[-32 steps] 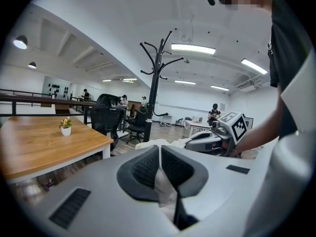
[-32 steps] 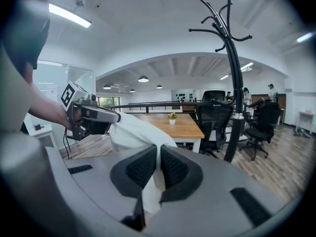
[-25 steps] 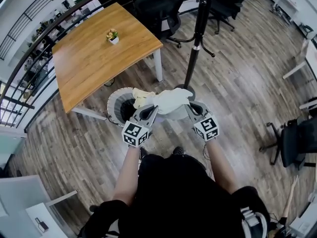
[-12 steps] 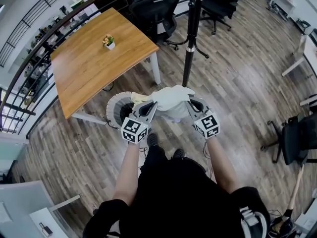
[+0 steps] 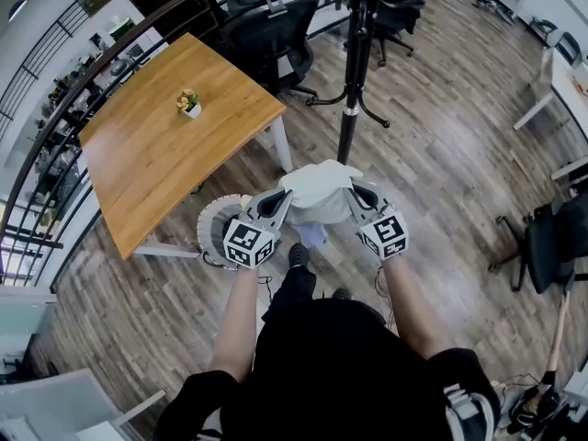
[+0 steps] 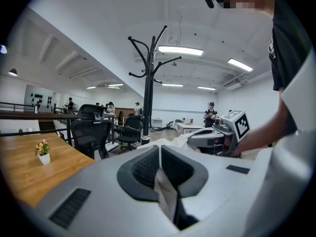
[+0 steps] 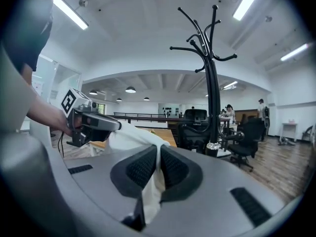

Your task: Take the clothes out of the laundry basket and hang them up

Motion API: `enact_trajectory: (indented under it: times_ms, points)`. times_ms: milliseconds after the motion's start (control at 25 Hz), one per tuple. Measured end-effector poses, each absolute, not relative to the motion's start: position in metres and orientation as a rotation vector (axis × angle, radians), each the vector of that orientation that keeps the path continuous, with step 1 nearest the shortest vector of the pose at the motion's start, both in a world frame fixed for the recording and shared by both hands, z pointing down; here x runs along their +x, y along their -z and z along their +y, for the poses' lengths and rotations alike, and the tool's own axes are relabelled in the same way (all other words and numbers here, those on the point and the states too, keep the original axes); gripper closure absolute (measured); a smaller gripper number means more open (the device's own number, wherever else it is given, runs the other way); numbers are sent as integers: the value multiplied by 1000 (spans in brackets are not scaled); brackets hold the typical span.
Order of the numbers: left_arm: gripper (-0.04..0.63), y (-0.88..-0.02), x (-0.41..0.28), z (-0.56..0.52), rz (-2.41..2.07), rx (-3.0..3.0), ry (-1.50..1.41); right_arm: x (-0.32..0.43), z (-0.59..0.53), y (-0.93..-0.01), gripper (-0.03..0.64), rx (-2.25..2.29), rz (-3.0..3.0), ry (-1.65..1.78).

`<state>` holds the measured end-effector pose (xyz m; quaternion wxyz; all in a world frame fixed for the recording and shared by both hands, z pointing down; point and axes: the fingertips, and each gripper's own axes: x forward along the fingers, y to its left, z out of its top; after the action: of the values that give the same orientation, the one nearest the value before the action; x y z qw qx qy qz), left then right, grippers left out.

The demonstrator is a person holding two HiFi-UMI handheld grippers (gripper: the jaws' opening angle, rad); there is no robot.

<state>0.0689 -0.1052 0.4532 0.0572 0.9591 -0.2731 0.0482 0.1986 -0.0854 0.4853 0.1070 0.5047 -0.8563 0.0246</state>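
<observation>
Garment, white, soft, crumpled, pinched in closed jaws of left gripper and right gripper; carried farther from round laundry basket at 8 o'clock.

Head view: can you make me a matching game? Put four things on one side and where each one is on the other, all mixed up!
Things:
1. white garment
2. flower pot
3. laundry basket
4. coat rack

Places:
A. on the wooden table
B. standing tall and black on the floor, past the garment
C. pinched by the left gripper and the right gripper
D. on the floor next to the table, partly behind the left gripper

Pairs: 1-C, 2-A, 3-D, 4-B.
</observation>
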Motion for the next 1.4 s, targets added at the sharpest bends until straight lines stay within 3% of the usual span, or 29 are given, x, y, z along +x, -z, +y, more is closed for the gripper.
enact_trajectory:
  times_ms: [800, 1400]
  points:
    - [565, -395, 87, -278, -541, 3075, -7, 210, -227, -424, 592, 1778, -2342, 75]
    - [565, -377, 148, -355, -402, 3146, -30, 258, -279, -407, 592, 1953, -2179, 110]
